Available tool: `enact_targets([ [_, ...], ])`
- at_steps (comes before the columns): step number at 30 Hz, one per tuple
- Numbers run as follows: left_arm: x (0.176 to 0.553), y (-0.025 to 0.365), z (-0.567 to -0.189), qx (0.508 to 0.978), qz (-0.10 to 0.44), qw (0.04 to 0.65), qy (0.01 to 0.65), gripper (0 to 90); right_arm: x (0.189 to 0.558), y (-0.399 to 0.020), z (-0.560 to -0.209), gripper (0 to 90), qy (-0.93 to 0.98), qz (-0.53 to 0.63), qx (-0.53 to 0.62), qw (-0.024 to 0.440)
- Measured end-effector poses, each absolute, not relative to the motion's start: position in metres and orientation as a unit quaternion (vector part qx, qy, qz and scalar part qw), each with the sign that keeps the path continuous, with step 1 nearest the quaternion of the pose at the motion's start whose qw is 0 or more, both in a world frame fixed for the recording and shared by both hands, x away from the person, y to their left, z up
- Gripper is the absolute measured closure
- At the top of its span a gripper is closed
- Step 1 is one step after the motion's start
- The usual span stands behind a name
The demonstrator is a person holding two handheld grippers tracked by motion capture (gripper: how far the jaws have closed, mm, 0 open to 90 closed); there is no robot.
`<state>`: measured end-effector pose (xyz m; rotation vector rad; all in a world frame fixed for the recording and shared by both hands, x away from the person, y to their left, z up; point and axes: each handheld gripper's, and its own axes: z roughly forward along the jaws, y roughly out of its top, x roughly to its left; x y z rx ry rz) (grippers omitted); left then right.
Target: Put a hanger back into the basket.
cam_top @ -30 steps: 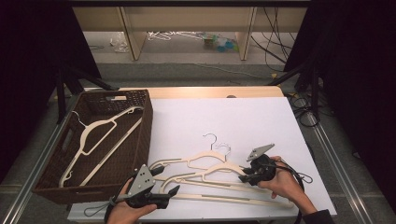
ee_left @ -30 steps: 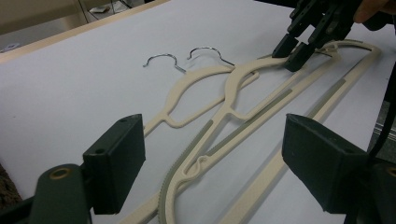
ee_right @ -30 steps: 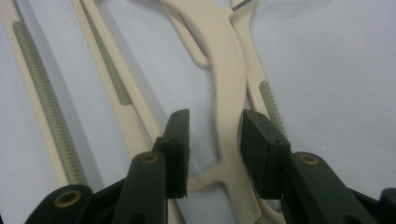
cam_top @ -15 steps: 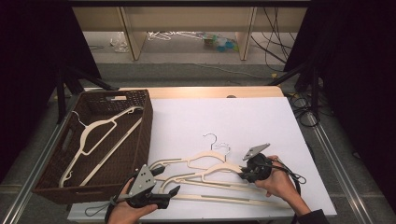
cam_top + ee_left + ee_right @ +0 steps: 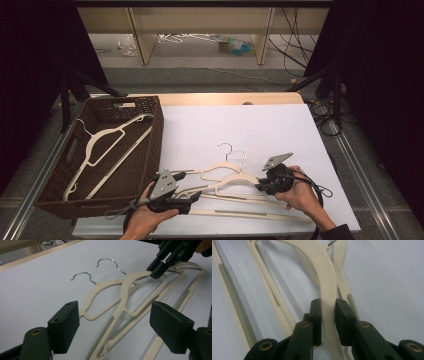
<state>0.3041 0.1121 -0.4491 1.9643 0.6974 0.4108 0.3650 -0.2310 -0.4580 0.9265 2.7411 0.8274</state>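
White tabletop [image 5: 280, 125]: right tool [image 5: 327, 315] clamps the upper hanger [image 5: 324, 277]; left tool [image 5: 115, 325] gapes, basket [image 5: 150, 130] overhead.

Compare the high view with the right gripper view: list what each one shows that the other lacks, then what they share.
High view alone: the wicker basket holding a hanger, the left gripper with jaws open, and both hands.
Right gripper view alone: the right gripper with pads pressed on both sides of the near hanger's shoulder, and the ribbed strip on a bar.
Both: cream hangers lying on the white table.
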Motion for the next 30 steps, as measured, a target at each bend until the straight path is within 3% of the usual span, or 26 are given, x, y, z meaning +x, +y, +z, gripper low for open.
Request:
enact_targets([
  [20, 0.348, 0.033, -0.449, 0.848, 0.117, 0.458, 0.239, 36.6, 0.348, -0.230, -0.427, 78.7, 0.907, 0.314, 0.255, 0.114],
  [30, 0.353, 0.026, -0.451, 0.854, 0.115, 0.451, 0.231, 44.6, 0.343, -0.226, -0.421, 79.3, 0.911, 0.320, 0.234, 0.117],
])
